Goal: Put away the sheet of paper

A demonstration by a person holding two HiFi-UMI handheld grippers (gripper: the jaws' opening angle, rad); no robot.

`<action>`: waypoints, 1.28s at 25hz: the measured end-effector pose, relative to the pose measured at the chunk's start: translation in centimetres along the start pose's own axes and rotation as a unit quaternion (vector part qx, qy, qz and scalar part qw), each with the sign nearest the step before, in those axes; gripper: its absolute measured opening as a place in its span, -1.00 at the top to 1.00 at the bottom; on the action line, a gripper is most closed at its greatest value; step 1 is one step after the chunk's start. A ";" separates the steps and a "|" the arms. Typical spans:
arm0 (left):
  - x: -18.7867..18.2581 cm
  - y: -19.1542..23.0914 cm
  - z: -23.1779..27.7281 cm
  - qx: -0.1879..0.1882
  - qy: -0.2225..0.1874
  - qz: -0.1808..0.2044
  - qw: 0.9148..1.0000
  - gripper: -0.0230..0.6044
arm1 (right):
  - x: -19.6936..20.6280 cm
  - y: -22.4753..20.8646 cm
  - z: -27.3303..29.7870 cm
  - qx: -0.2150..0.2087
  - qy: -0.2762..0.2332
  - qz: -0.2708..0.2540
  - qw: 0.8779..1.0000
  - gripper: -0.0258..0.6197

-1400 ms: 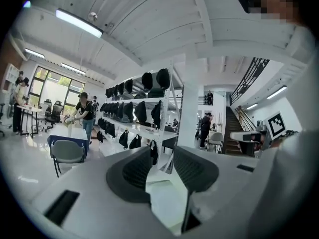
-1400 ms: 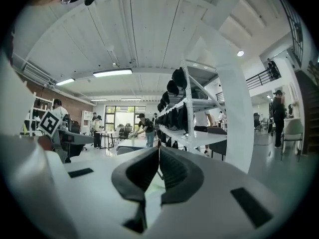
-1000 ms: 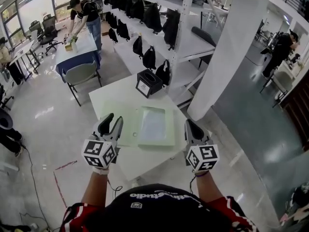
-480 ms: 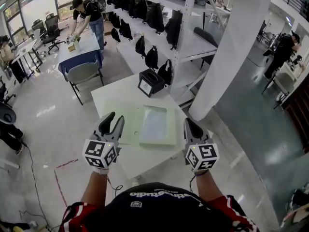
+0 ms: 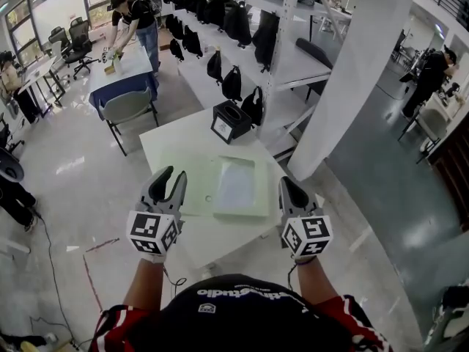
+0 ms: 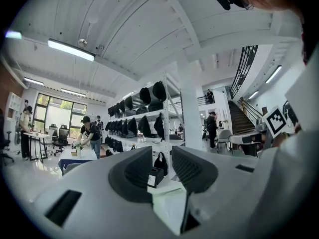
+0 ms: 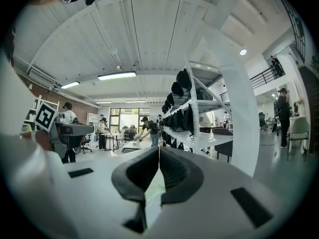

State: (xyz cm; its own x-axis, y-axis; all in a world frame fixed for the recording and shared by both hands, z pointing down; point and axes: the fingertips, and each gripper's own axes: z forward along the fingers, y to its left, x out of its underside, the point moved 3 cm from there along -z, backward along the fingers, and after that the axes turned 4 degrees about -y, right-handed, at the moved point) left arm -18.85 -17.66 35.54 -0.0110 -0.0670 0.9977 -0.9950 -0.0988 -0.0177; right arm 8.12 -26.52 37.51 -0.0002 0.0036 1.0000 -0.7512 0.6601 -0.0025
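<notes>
a white rectangular table (image 5: 172,144) lies ahead of both tools, and a small black box with a white label (image 5: 231,121) sits at its far end, beyond the tips. around it spreads a glossy pale floor (image 5: 69,174). further ahead stands tall metal shelving hung with black bags (image 5: 227,20), and a broad white column (image 5: 352,72) rises ahead and to the right of the right gripper (image 5: 286,185). far ahead of the left gripper (image 5: 174,173) are a grey chair (image 5: 126,108) and a blue-draped table (image 5: 121,68), over which a person in black (image 5: 135,17) bends.

against the frame a second earlier, both tools hover in much the same places over the near edge of the table. the scene has slid slightly in the picture, and the gap at the left gripper is a little narrower.

the left gripper's jaws stand apart and are closing, with nothing between the dark ribbed pads (image 6: 137,171). the right gripper's jaws are pressed together at the tips, empty.

the white sheet of paper (image 5: 236,185) lies flat between the two tools and just ahead of them, nearer the right one. it rests on the right half of a pale green open folder (image 5: 192,189) and neither tool touches it.
</notes>
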 end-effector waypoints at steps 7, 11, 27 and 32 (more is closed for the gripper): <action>0.2 0.5 -0.5 -0.014 0.000 0.016 1.000 0.58 | -0.2 0.4 0.0 0.002 -0.002 -0.004 1.000 0.90; 0.2 0.6 -0.6 -0.021 0.001 0.022 1.000 0.62 | -0.2 0.5 0.1 0.001 -0.001 -0.006 1.000 0.90; 0.1 0.9 -1.2 -0.022 -0.006 0.016 1.000 0.83 | -0.4 0.7 -0.2 0.005 -0.001 -0.009 1.000 0.90; 0.2 0.8 -1.3 -0.023 -0.006 0.014 1.000 0.91 | -0.4 0.7 -0.5 0.006 -0.003 -0.009 1.000 0.91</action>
State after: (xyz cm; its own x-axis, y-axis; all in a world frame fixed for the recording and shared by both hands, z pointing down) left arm -19.81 -16.50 35.82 -0.0377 -0.0819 0.9959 -0.9978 -0.0509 -0.0420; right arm 7.85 -25.69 37.13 0.0096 -0.0119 0.9999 -0.7593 0.6506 0.0150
